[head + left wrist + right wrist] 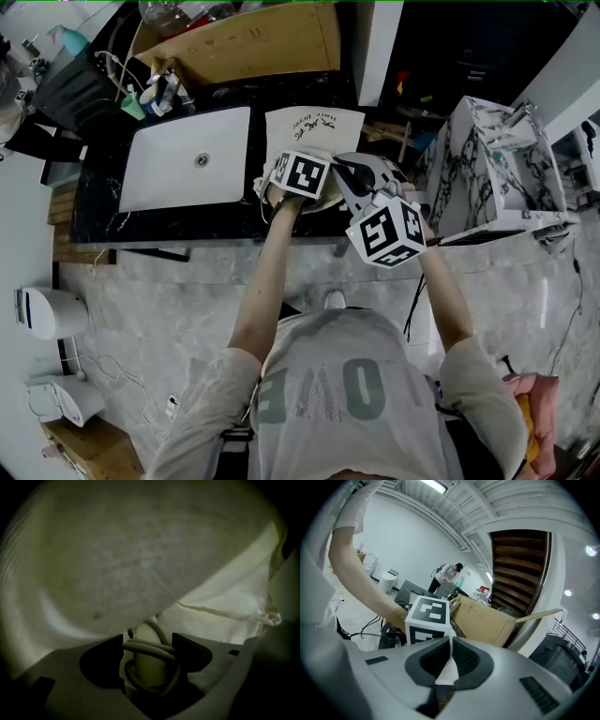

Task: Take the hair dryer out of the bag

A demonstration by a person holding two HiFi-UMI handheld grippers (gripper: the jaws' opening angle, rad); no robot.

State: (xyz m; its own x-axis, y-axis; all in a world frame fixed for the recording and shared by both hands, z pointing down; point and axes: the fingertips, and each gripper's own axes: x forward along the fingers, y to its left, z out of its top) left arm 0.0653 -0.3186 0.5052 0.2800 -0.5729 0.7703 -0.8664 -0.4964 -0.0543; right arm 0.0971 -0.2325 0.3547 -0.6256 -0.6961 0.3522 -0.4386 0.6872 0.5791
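- Left gripper (148,652): jaws partway closed around the hair dryer (149,667), gripping its pale handle. The cord (146,645) wound round the handle sits between the pads and touches both.
- Right gripper (451,654): jaws pressed together on a thin white fold of bag cloth (447,673), nothing else in them.
- Hair dryer is inside the bag (315,127). Only the handle and cord loops show, at the lower centre of the left gripper view; the head is hidden by cloth.
- Bag lining (131,559) fills the upper part of that view, draped just over the jaws.
- In the head view the bag lies on the dark counter (169,225) at centre frame. Both grippers are at its near edge, left one pushed into the mouth, right one just beside it.
- Step: looks like grasp made, pull-out not yet done. The right gripper seems to be holding the mouth open.
- Next: draw the left gripper back toward the person and keep the cloth pinned so the bag doesn't come along. Loose cord could snag on the mouth.
- Farther off: white sink (187,159) left of the bag, cardboard box (244,42) at the top of the frame, marble-patterned box (487,169) at right.
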